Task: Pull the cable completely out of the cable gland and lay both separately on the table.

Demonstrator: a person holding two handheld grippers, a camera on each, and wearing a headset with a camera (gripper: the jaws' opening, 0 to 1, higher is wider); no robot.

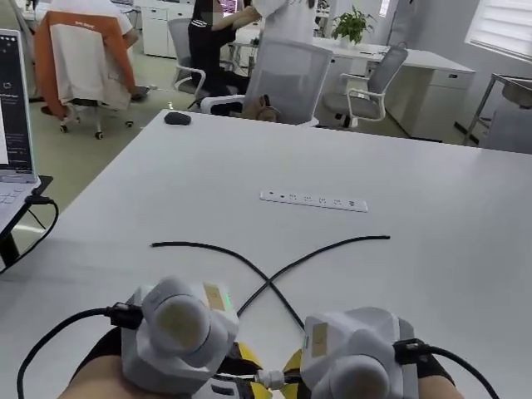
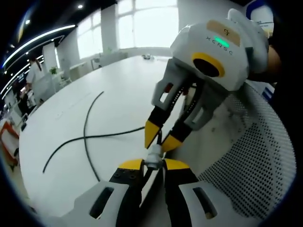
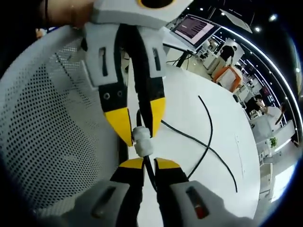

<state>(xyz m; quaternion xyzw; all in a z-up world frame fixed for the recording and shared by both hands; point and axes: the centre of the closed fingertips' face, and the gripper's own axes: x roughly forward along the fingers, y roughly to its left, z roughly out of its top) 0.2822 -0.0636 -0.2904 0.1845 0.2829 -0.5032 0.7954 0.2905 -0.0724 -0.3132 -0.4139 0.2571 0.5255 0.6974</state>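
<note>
A small white cable gland (image 1: 268, 379) hangs between my two grippers just above the near edge of the table. My left gripper (image 1: 245, 370) is shut on the gland (image 3: 142, 140), its yellow tips on either side of it. My right gripper (image 3: 149, 163) is shut on the black cable (image 3: 150, 174) right next to the gland (image 2: 154, 157). In the left gripper view the right gripper (image 2: 162, 138) comes in from the upper right, tips almost touching those of the left gripper (image 2: 154, 164). Two strands of the cable (image 1: 332, 247) cross in an X on the table.
The white table (image 1: 432, 283) carries a white power strip (image 1: 313, 200) in the middle, a dark mouse (image 1: 177, 118) at the far edge and a laptop (image 1: 12, 125) at the left. A white perforated panel (image 2: 251, 156) is close beside the grippers. Office chairs and people are beyond the table.
</note>
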